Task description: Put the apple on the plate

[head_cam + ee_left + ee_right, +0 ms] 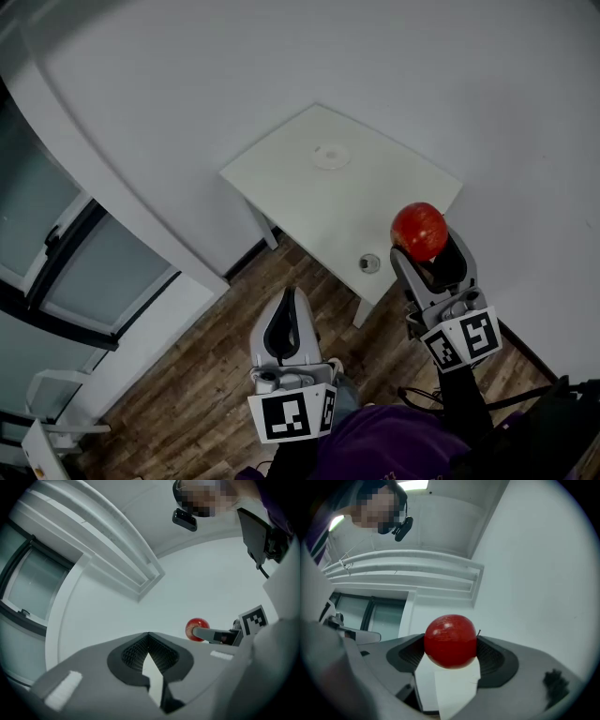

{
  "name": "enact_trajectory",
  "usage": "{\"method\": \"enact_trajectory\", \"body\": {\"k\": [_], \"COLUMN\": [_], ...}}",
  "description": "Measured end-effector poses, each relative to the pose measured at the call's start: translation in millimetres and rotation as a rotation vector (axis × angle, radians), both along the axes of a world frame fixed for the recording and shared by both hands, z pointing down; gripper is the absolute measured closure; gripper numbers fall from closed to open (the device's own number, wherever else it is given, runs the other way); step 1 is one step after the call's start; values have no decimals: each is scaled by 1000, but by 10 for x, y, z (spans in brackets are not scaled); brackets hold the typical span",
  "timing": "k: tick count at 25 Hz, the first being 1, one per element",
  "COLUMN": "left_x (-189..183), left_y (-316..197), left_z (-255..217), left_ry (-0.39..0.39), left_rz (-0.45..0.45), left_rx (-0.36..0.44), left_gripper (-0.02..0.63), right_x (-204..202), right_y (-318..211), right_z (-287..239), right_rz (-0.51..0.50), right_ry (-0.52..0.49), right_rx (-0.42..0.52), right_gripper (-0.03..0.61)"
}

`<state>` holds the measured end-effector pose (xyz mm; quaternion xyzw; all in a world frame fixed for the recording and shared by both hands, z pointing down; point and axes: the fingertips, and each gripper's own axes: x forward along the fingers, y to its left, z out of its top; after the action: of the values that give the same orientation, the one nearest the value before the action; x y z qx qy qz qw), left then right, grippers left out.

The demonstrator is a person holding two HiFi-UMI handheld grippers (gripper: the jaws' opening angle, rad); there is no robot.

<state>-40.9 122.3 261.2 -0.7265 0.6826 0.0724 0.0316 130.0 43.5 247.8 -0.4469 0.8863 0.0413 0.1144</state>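
A red apple (419, 231) is held in the air over the right front corner of the white table (309, 197), with my right gripper (421, 253) shut on it. In the right gripper view the apple (450, 641) fills the gap between the two ribbed pads (494, 660). A small white plate (330, 156) lies near the table's far edge, well beyond the apple. My left gripper (289, 298) hangs shut and empty over the wooden floor, in front of the table. The left gripper view also catches the apple (194, 628) at its right.
A small round grey object (369, 263) sits near the table's front edge, left of the apple. Glass doors with dark frames (56, 253) stand at the left. Wooden floor (197, 384) lies below, and a white wall (450, 75) backs the table.
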Motion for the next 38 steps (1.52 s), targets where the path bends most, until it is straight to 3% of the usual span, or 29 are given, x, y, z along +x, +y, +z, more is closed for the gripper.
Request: {"method": "enact_trajectory", "body": {"k": [12,22,30,38], "left_x": [-484,-386,-150,-20], "left_y": [-998,-1244,-1867,-2181], "left_z": [112,336,368,570], "left_ry": [28,45,33,46], "left_rz": [81,100,67,38], "left_rx": [-45,-71,-106,-154], "left_gripper": [607,607,607,607], "right_x": [-601,-487,-358,-403], "right_y": [-936,-1179,-1924,-2389], "right_z": [55,280,406,629], "right_rz": [43,60,8,-57], "right_ry": [21,59,66,83], "right_rx": [-28,-37,-81,-115], "right_gripper": [233,233,233,233]}}
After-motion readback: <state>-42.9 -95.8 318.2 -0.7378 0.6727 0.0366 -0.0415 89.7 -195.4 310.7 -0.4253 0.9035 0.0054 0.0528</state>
